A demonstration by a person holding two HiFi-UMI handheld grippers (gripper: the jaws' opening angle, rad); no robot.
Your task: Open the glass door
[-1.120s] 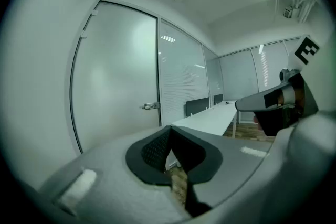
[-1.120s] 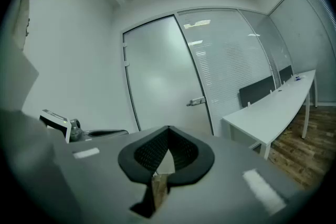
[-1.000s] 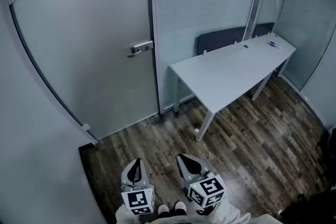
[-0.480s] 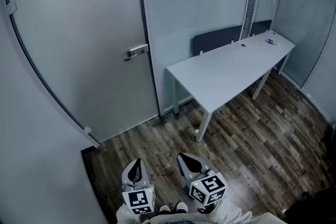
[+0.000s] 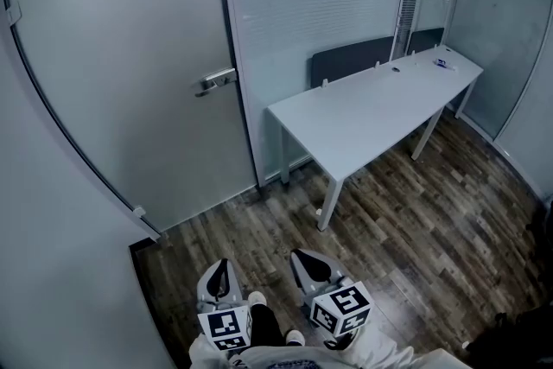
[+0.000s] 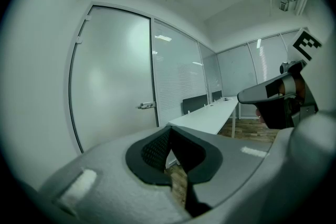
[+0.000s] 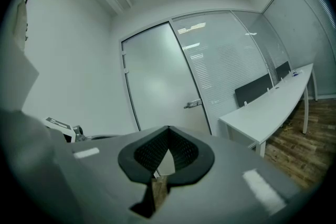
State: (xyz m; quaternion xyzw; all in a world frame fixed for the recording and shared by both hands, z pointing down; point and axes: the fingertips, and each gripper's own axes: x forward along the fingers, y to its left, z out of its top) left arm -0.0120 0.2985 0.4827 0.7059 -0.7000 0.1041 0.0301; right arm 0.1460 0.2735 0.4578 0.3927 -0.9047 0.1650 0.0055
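Left gripper (image 5: 222,274) and right gripper (image 5: 313,269) — jaws pressed together, empty — held well apart from the closed glass door (image 5: 130,73).

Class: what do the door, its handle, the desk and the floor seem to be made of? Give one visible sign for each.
Door: frosted glass, matt; light glows softly on it and nothing shows behind.
Handle: metal, probably polished; silvery with small glints.
Desk: pale top, likely laminate or painted board; smooth, even, matt.
Floor: wood-look planks, real wood or vinyl; streaky brown grain.
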